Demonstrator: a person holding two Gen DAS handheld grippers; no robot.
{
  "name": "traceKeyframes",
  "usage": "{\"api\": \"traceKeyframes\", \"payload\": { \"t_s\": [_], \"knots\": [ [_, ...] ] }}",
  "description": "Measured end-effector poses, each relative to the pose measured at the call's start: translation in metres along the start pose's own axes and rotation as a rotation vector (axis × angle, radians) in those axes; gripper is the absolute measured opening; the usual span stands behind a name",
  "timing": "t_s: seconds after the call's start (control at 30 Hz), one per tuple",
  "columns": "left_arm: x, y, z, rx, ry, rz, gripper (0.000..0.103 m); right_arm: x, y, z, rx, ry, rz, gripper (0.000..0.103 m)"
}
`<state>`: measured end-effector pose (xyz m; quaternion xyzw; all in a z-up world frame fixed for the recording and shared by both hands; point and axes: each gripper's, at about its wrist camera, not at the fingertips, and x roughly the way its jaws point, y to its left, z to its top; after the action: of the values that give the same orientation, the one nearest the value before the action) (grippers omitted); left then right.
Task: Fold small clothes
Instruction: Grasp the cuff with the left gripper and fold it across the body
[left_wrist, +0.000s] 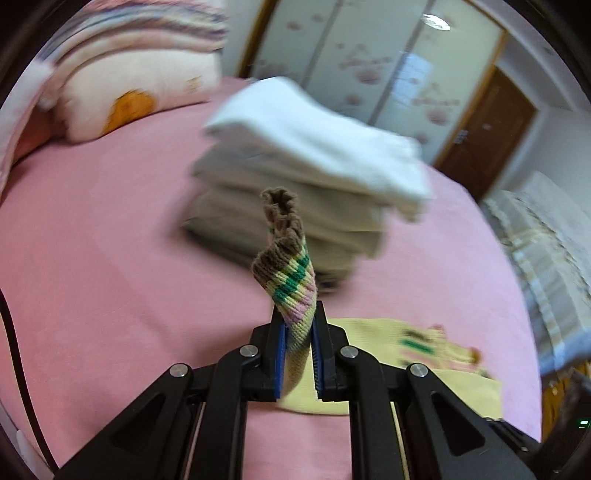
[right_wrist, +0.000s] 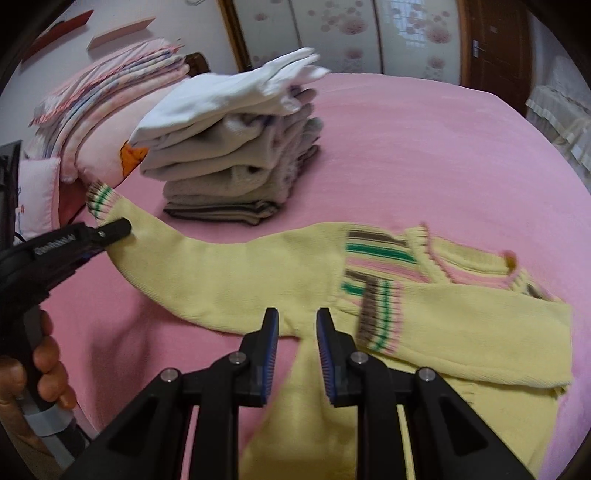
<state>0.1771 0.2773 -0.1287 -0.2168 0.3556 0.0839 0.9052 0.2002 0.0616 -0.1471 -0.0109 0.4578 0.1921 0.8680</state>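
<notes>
A yellow knit sweater (right_wrist: 229, 273) with green, pink and brown stripes lies spread on the pink bed (right_wrist: 424, 147). My left gripper (left_wrist: 298, 314) is shut on the end of its left sleeve, and the striped cuff (left_wrist: 286, 258) sticks up past the fingertips. In the right wrist view the left gripper (right_wrist: 110, 230) holds that sleeve raised at the left, with the cuff (right_wrist: 99, 199) beyond it. My right gripper (right_wrist: 297, 317) sits at the sweater's near edge by the armpit. A fold of yellow fabric rises between its narrowly parted pads.
A tall stack of folded clothes (right_wrist: 236, 147) topped by a white piece stands on the bed just beyond the sweater. Pillows and folded bedding (right_wrist: 110, 96) lie at the far left. A person's hand (right_wrist: 44, 369) grips the left tool. Wardrobe doors (left_wrist: 369, 55) stand behind the bed.
</notes>
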Motion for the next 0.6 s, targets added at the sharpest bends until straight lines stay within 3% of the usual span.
{"api": "traceKeyframes", "payload": {
  "t_s": [0.23, 0.6],
  "knots": [
    [-0.001, -0.098, -0.014, 0.158, 0.046, -0.142, 0.01, -0.039, -0.062, -0.018, 0.086, -0.034, -0.096, 0.021],
    [0.049, -0.206, -0.086, 0.337, 0.219, -0.189, 0.01, -0.081, -0.152, -0.065, 0.226, -0.03, -0.19, 0.021]
  ]
}}
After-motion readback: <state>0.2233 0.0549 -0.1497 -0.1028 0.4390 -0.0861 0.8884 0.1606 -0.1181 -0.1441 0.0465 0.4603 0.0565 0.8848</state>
